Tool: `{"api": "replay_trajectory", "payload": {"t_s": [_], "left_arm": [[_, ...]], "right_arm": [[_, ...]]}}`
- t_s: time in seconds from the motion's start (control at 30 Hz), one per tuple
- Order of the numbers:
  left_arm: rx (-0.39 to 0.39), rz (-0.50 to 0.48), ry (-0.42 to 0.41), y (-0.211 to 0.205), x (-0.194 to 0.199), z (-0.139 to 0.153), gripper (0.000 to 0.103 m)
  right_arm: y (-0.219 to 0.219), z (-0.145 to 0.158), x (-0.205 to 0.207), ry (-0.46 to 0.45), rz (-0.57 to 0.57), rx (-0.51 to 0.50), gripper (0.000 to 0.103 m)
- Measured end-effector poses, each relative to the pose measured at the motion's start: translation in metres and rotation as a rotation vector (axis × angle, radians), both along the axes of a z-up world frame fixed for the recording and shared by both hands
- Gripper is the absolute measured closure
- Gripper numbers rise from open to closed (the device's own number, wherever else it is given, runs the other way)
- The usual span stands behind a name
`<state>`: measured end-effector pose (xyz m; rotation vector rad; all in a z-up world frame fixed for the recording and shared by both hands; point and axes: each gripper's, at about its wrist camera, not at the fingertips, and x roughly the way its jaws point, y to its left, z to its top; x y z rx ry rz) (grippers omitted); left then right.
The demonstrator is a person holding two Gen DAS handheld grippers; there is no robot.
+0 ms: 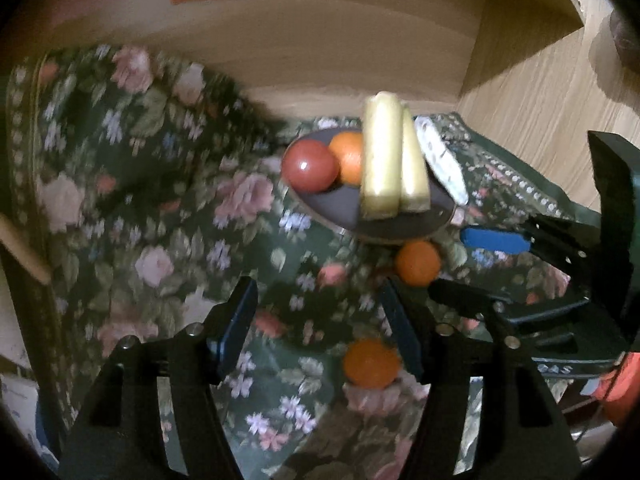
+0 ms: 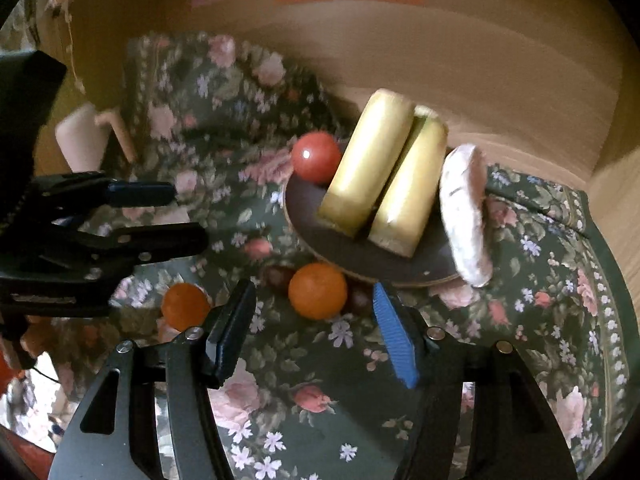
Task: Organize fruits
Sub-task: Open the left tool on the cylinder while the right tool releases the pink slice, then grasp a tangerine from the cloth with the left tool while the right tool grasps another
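Round glossy orange (image 2: 317, 290) on floral tablecloth (image 2: 532, 280), no long axis, just beside dark plate (image 2: 352, 254) rim at 6 o'clock. Second orange (image 2: 185, 306) at 9 o'clock. Right gripper (image 2: 314, 328) spread wide, empty, framing it; left gripper (image 1: 320, 328) likewise wide, empty.

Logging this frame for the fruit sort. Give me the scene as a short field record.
surface: floral cloth
plate: dark plate on the cloth
on plate: red apple, orange, two yellow blocks, white speckled slice leaning at the rim
off plate: near orange beside the plate edge; far orange further left
left gripper: open, empty
right gripper: open, empty, near orange just ahead of its fingertips
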<state>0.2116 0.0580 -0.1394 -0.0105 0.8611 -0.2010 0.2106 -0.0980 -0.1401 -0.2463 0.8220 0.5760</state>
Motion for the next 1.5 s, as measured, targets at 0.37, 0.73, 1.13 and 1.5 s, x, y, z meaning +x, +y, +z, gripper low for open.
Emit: {"api": "replay_trajectory", "payload": {"t_s": [0.37, 0.73, 1.13, 1.5], "left_arm": [[-0.028, 0.003, 0.022, 0.005, -0.015, -0.006, 0.039], [-0.054, -0.018, 0.067, -0.007, -0.021, -0.018, 0.039], [-0.051, -0.047, 0.073, -0.023, -0.030, -0.030, 0.069], [-0.031, -0.041, 0.027, -0.023, -0.014, -0.015, 0.070]], "right_arm": [[0.010, -0.012, 0.013, 0.004, 0.004, -0.080, 0.069], [-0.018, 0.010, -0.011, -0.033, -0.013, -0.004, 0.069], [-0.038, 0.011, -0.017, -0.031, -0.055, 0.036, 0.069], [-0.051, 0.013, 0.001, -0.033, -0.098, 0.048, 0.069]]}}
